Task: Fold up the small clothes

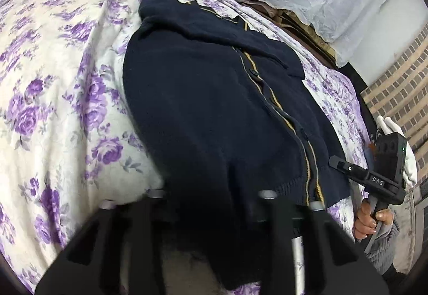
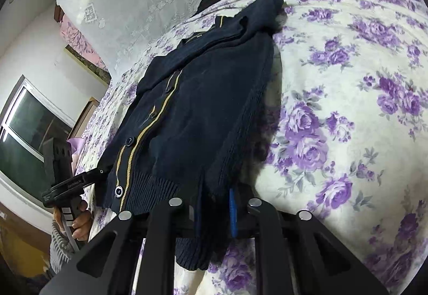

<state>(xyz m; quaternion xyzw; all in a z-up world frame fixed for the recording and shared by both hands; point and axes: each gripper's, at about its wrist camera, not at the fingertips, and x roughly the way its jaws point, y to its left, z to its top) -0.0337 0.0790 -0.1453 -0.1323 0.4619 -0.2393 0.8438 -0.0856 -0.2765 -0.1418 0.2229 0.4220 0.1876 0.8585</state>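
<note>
A navy knitted cardigan [image 1: 208, 97] with a tan stripe along its button band lies lengthwise on a purple-flowered bedspread [image 1: 53, 86], collar at the far end. My left gripper [image 1: 211, 204] sits at the near hem, and dark knit fills the gap between its fingers. In the right wrist view the cardigan [image 2: 203, 107] runs away from my right gripper [image 2: 214, 204], which is shut on the ribbed hem beside a blue pad [image 2: 232, 212]. Each view shows the other gripper at the hem's opposite corner: the right gripper [image 1: 337, 162] and the left gripper [image 2: 99, 171], each held by a hand.
White lace fabric [image 2: 139, 0] covers the head of the bed beyond the collar. A window [image 2: 29, 134] is at the left of the right wrist view, and a brick-patterned wall [image 1: 401, 91] at the right of the left wrist view. Bedspread [image 2: 347, 107] stretches wide beside the cardigan.
</note>
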